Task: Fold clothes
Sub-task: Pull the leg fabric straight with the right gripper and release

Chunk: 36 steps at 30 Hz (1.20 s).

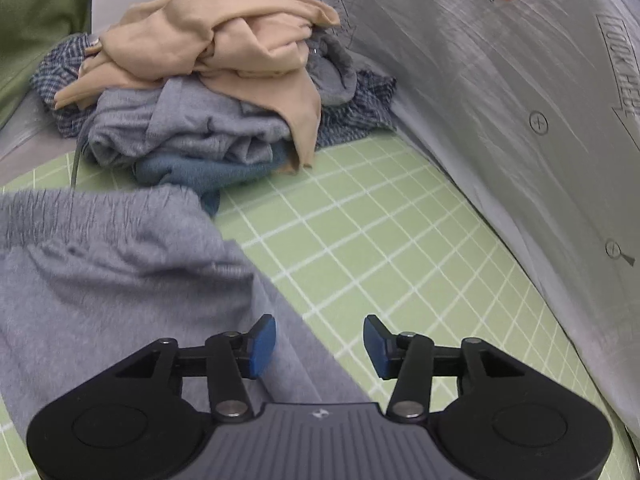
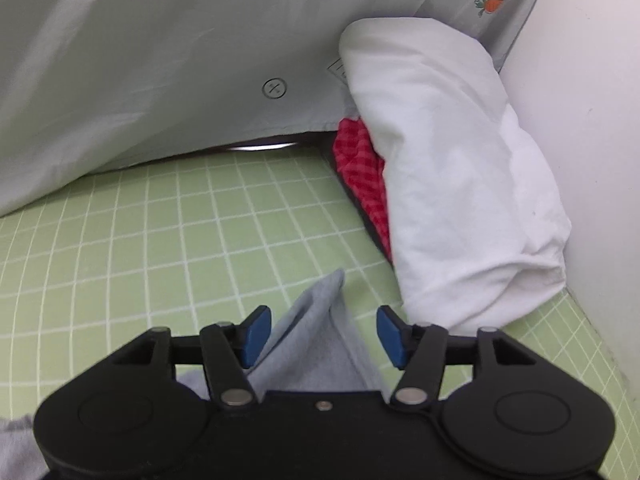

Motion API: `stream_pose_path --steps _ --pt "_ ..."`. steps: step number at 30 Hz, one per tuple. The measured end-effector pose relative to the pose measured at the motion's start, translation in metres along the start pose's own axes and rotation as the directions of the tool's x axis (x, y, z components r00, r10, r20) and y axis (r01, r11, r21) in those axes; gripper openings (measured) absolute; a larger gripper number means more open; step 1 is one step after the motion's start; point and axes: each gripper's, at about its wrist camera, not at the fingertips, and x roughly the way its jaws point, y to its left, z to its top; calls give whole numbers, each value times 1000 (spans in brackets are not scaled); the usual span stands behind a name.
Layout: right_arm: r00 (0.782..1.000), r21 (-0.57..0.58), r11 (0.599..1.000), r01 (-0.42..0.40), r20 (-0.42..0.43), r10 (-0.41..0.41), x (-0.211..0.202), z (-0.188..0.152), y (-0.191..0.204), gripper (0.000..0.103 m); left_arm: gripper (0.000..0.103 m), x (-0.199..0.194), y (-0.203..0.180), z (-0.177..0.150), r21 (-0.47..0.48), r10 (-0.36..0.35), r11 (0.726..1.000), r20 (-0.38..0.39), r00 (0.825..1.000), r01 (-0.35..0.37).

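A grey garment with an elastic waistband point(image 1: 100, 264) lies spread on the green grid mat point(image 1: 380, 220). My left gripper point(image 1: 319, 344) is open just above the garment's right edge; its left pad is over the cloth. In the right wrist view a pointed corner of the same grey garment point(image 2: 320, 332) lies on the mat point(image 2: 140, 240) between the fingers of my open right gripper point(image 2: 323, 334). Neither gripper holds anything.
A pile of crumpled clothes point(image 1: 208, 80), beige, grey, blue and checked, sits at the mat's far left. A grey sheet with a carrot print point(image 1: 500, 80) rises behind the mat. A white bundle point(image 2: 452, 168) over red checked cloth point(image 2: 364, 168) lies at the right.
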Motion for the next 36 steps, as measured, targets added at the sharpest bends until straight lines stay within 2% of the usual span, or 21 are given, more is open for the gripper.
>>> stream_pose_path --steps 6,10,15,17,18,19,20,21,22,23,28,29,30,31,32,33,34,35,36 --pt "988 36 989 -141 -56 143 -39 -45 36 75 58 -17 0 -55 33 -26 999 -134 991 31" --pt "961 33 967 -254 -101 256 -46 -58 68 75 58 -13 -5 -76 41 -50 997 -209 977 60" --pt "925 53 937 -345 -153 349 -43 -59 95 72 57 -10 -15 -85 37 -83 995 -226 971 94" --pt "910 92 928 -360 -182 371 -39 -59 99 55 53 -8 -17 -86 42 -77 995 -229 970 89" --pt "904 104 923 -370 -188 383 -38 -59 100 50 42 -7 -18 -86 48 -70 995 -221 973 82" --pt "899 108 918 -381 -188 395 -37 -58 100 39 35 -6 -19 -85 54 -67 995 -224 972 81" --pt "895 107 915 -389 -191 403 -36 -57 101 25 18 -4 -19 -84 59 -65 995 -228 972 80" --pt "891 104 913 -396 -197 409 -35 -56 101 17 7 -1 -19 -82 56 -67 995 -234 970 82" --pt "887 100 910 -402 -203 414 -33 -55 102 4 5 1 -19 -80 53 -70 995 -240 968 84" --pt "882 108 906 -409 -207 422 -30 -52 101 3 0 3 -20 -77 45 -79 995 -240 968 92" --pt "869 178 886 -428 -190 458 -16 -28 100 1 0 8 -31 -53 32 -133 990 -188 973 141" --pt "867 190 879 -437 -173 468 -14 -23 100 2 1 10 -33 -47 23 -152 987 -168 974 158" --pt "865 205 871 -447 -151 479 -13 -17 101 3 6 12 -38 -42 17 -165 985 -149 975 169" --pt "863 220 863 -455 -129 488 -13 -13 101 7 9 14 -41 -37 19 -158 987 -133 978 162" --pt "863 234 857 -460 -109 493 -12 -9 100 12 17 14 -47 -33 40 -137 989 -121 983 143" --pt "867 238 856 -460 -90 491 -14 -6 99 25 28 14 -52 -28 60 -116 991 -109 987 123" --pt "876 227 863 -451 -73 477 -18 -5 97 42 35 14 -57 -24 81 -97 991 -97 990 105" --pt "887 210 874 -438 -57 458 -22 -5 94 50 50 12 -59 -22 111 -87 989 -93 992 98" --pt "896 193 885 -425 -53 442 -26 -6 91 49 60 6 -56 -26 133 -82 987 -94 992 94"
